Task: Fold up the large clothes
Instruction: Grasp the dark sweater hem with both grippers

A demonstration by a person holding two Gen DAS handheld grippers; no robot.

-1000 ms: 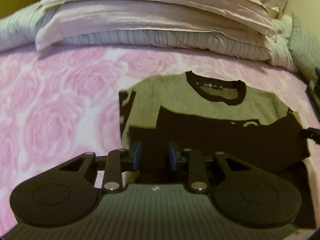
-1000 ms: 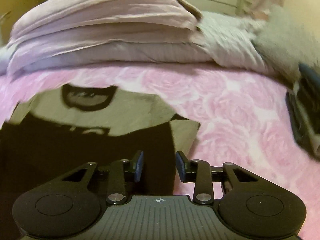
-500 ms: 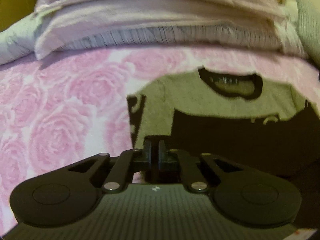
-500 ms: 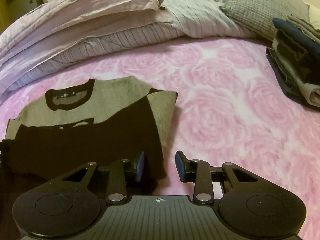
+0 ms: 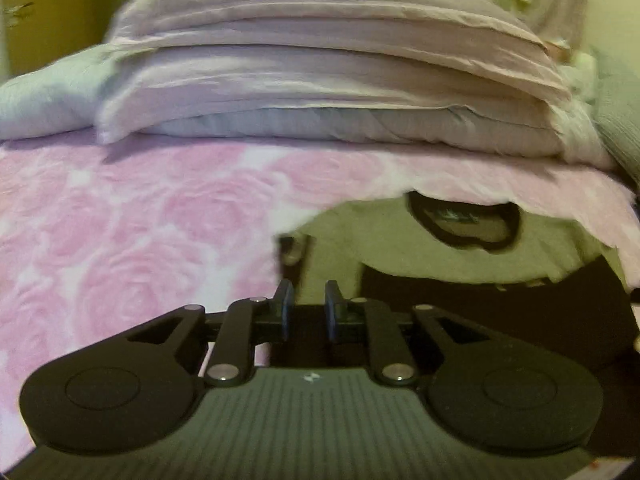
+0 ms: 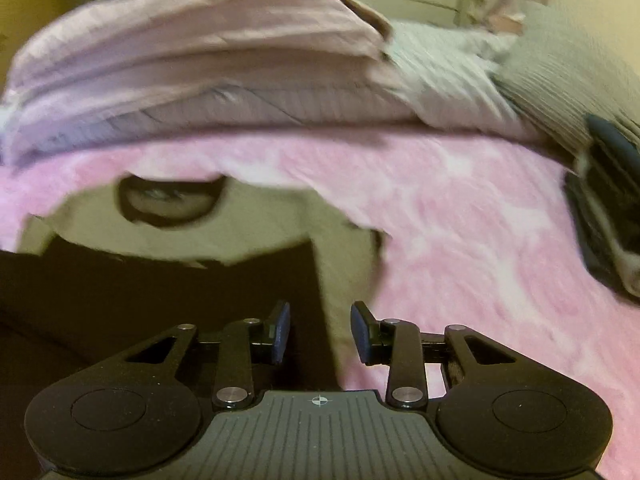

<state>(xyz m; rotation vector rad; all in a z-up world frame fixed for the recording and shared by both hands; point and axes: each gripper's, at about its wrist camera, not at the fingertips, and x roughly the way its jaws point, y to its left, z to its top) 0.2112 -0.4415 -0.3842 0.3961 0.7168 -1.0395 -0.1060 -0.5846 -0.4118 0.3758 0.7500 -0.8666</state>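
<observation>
Covering rose-patterned pink bedspread [image 5: 120,240]: soft grey-and-black sweater [image 5: 400,248].

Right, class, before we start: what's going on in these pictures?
A person with a gripper in each hand is folding a grey and black sweater on a pink rose blanket. The sweater lies flat, partly folded. The left gripper, near its left edge, has just been opening, with nothing visibly pinched. The right gripper hangs open over its right edge.

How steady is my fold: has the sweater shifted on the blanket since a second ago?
No: the sweater lies with its collar just below the pillow stack, as before.
</observation>
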